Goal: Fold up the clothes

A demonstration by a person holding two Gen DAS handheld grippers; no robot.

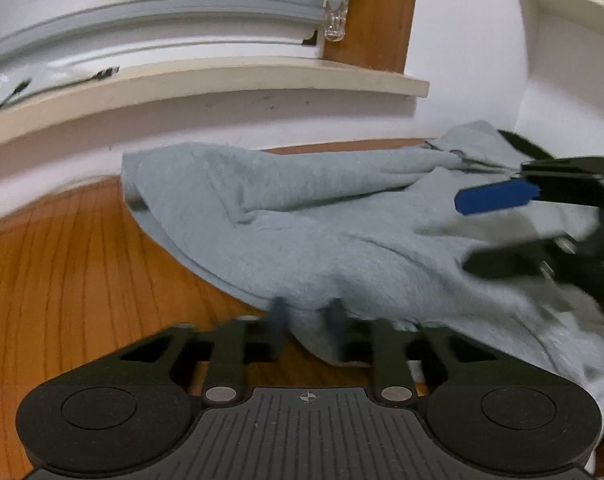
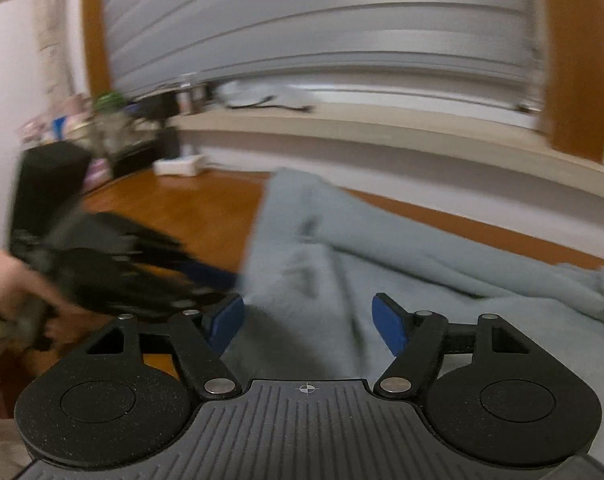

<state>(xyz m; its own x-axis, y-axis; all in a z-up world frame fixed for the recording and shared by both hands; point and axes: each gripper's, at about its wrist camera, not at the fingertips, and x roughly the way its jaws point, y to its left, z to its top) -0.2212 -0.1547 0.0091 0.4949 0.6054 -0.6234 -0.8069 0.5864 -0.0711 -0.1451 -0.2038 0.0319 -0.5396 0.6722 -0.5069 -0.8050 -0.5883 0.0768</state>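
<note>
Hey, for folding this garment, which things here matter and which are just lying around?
Part of the job:
- light blue garment, spread on the wooden floor
- left tool, closed on the garment's edge
- right tool, open over it

Just lying about:
- white box
- black bin
- window-sill clutter

Pale grey-blue garment (image 1: 342, 232) on an orange-brown wood-grain floor (image 1: 82, 272); black right gripper (image 2: 308, 316), blue pads (image 2: 388, 322).

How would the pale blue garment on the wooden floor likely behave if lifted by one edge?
The pale blue garment would probably drape limply, since it already lies in soft folds and ridges. Its fuzzy surface suggests it grips rather than slips. The left gripper pinches one bunched edge, so it likely compresses easily.
</note>
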